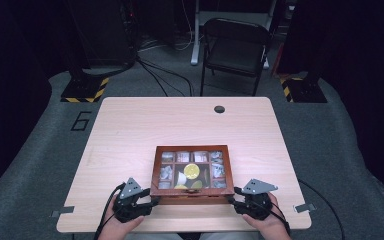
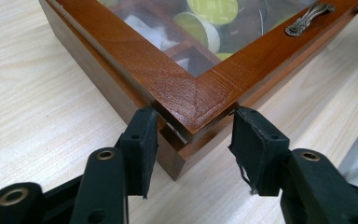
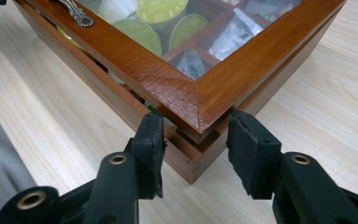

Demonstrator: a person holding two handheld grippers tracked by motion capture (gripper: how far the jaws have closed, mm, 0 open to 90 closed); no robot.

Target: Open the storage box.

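A brown wooden box with a glass lid lies on the near half of the table, its metal handle on the near side. Under the glass are compartments with yellow-green capsules and wrapped packets. My left gripper sits at the box's near left corner. There its jaws straddle the lid's corner, pads against the wood on both sides. My right gripper holds the near right corner the same way. At both corners a thin gap shows between lid and base.
The light wooden table has a dark round hole near its far edge. A black folding chair stands beyond the table, with cables on the floor around it. The person's hands rest at the table's near edge.
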